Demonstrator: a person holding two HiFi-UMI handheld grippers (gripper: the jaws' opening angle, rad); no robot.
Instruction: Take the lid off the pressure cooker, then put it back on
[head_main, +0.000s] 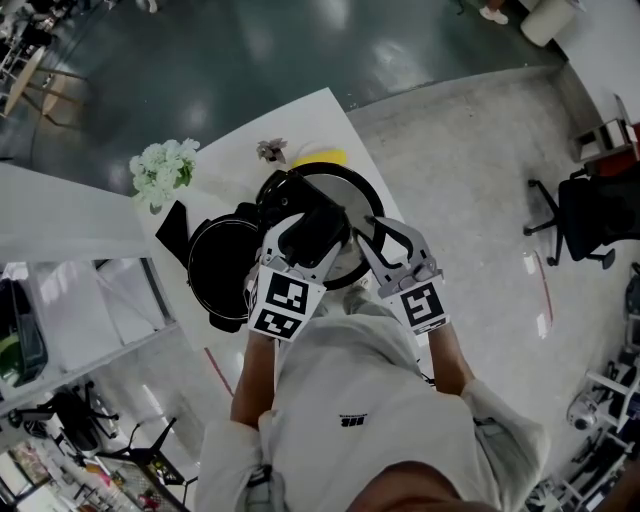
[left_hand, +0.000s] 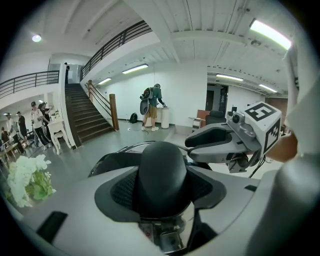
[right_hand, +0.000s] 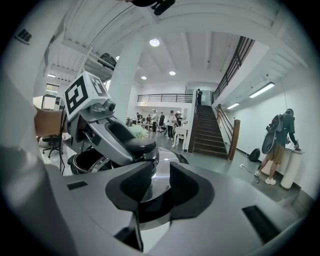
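Both my forearms reach forward over the white worktop (head_main: 300, 120), side by side, with the marker cubes facing back at me. The left gripper (head_main: 310, 232) tilts down, and its fingers (left_hand: 120, 192) are clamped on the black handle (left_hand: 162, 170) of the lid (head_main: 335, 190). The right gripper (head_main: 375, 240) lies flatter, its fingers (right_hand: 190, 187) pinched on the lid's silver edge. The lid hangs to the right of the open black pot (head_main: 222, 268), overlapping its rim from my head view. I cannot tell whether they touch. The grippers cover most of the lid, and its underside is hidden.
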